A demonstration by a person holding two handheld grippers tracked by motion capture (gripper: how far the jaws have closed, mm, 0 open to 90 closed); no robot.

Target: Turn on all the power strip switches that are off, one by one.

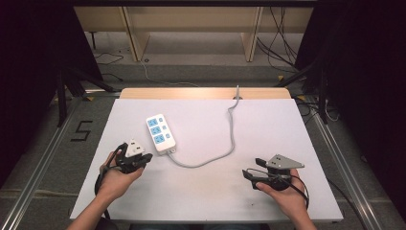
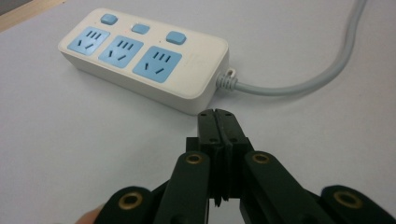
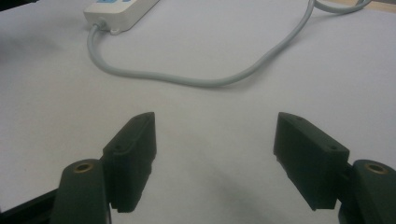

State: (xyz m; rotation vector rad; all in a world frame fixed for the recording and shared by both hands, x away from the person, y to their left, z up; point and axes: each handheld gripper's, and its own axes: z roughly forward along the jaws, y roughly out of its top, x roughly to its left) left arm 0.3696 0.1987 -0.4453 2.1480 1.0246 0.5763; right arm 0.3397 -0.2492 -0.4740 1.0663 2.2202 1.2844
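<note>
A white power strip (image 1: 160, 133) with three blue sockets lies on the white table; its grey cable (image 1: 225, 143) curves off to the table's far edge. In the left gripper view the strip (image 2: 144, 58) sits just beyond my left gripper (image 2: 219, 114), whose jaws are shut with nothing between them. From above, that left gripper (image 1: 146, 158) rests close to the strip's near end. My right gripper (image 1: 251, 170) is held at the front right of the table, jaws wide open and empty (image 3: 215, 140), pointing toward the cable (image 3: 205, 79).
The white table top (image 1: 268, 124) has a wooden strip along its far edge. Metal rails run along both sides on the floor, and a "5" mark (image 1: 81, 130) is taped at the left. Wooden furniture legs and loose cables lie beyond.
</note>
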